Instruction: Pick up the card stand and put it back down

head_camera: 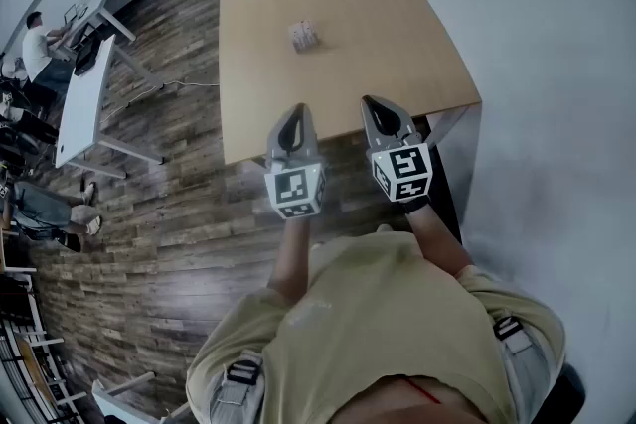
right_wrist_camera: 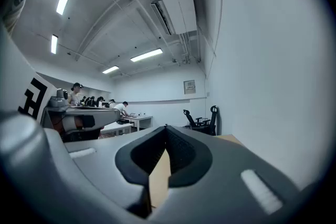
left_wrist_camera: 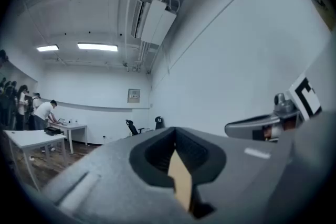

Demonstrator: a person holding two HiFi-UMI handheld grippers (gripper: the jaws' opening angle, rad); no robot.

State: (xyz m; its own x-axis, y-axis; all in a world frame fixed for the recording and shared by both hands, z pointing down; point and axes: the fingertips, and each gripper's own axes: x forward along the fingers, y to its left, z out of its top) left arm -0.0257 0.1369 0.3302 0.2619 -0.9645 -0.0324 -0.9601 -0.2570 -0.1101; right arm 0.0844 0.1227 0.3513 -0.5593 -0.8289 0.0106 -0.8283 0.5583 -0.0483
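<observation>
Tan table (head_camera: 388, 35) bears the card stand (head_camera: 304, 35) at twelve o'clock; left gripper (head_camera: 295, 111) and right gripper (head_camera: 374, 103), pressed together empty, may topple it unless opened.

The card stand (head_camera: 304, 36) is a small blur, its shape beyond telling

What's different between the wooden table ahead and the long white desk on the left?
Colour: the wooden table is tan, the white desk plain white. Shape: the wooden table is nearly square, the white desk long and narrow. Load: the wooden table carries the small card stand; the white desk has dark gear at its far end, where a person sits. Both stand on the plank floor.
</observation>
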